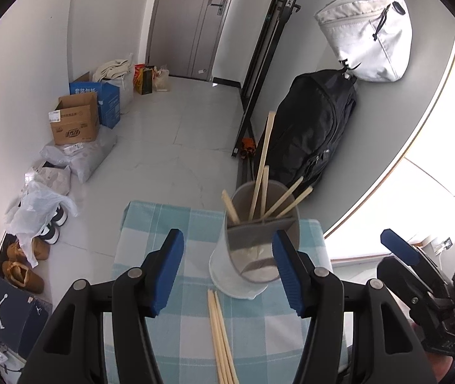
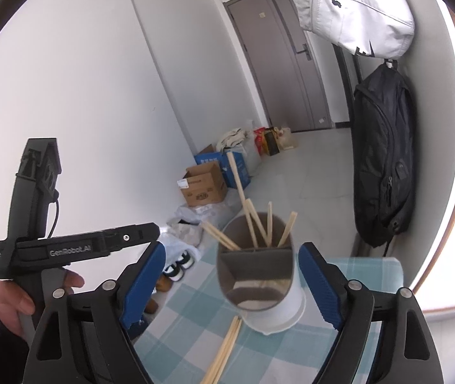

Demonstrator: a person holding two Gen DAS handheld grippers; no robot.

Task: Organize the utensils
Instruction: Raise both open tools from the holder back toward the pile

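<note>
- The left wrist fisheye looks forward and down along the blue-padded black left gripper (image 1: 229, 268), from close above a small table with a pale blue-and-white checked cloth (image 1: 163, 224).
- It faces a grey door (image 1: 192, 22) across a white tiled floor; the blue-padded right gripper (image 1: 400, 246) shows at its right edge.
- The right wrist fisheye sits to the right, equally close above the cloth, angled leftward along its own fingers.
- Both views share the white two-compartment utensil cup (image 1: 253, 249), loose wooden chopsticks (image 1: 221, 336), black backpack (image 1: 310, 128) and brown cardboard box (image 1: 75, 123).
</note>
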